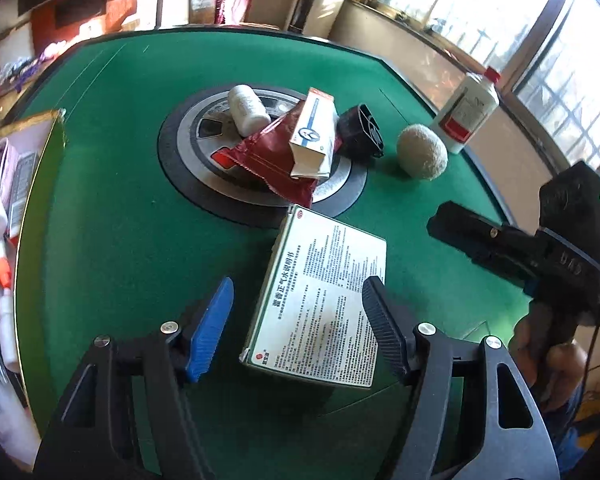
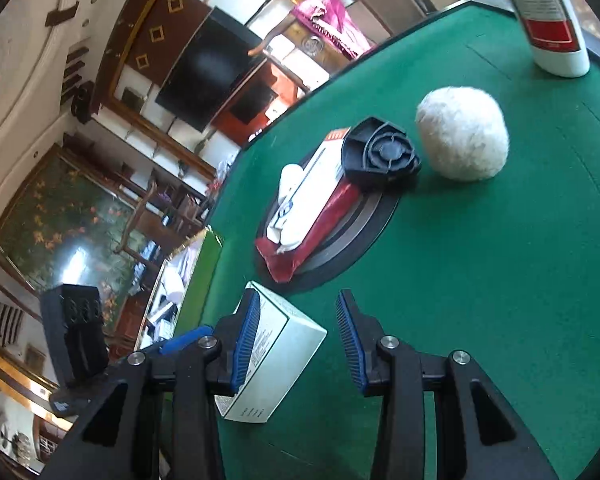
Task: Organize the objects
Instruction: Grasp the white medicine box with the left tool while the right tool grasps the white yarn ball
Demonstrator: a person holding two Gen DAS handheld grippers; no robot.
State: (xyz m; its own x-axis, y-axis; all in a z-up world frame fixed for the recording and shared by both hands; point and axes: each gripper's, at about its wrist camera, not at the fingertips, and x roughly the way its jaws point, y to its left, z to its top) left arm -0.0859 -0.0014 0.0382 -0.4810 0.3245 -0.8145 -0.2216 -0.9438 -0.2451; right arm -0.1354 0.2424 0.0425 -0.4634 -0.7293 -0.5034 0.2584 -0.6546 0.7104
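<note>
Left wrist view: left gripper (image 1: 296, 326) stands spread at lower centre, straddling the box (image 1: 324, 300) on the green table (image 1: 120, 208) without pressing it. Right wrist view: right gripper (image 2: 298, 338), low in frame, is spread too; the box (image 2: 276, 364) sits beside its left pad. The box looks light, stiff cardboard; grip its long sides.

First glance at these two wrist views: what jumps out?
The green felt table fills both views, with a heap on its round central hub: a crinkled red foil packet, a white-and-blue carton and a small white pill bottle. Right of it sit a fluffy cream ball and a tall white bottle with a red band. Nearest, a flat white box printed with text lies between the open left gripper.
</note>
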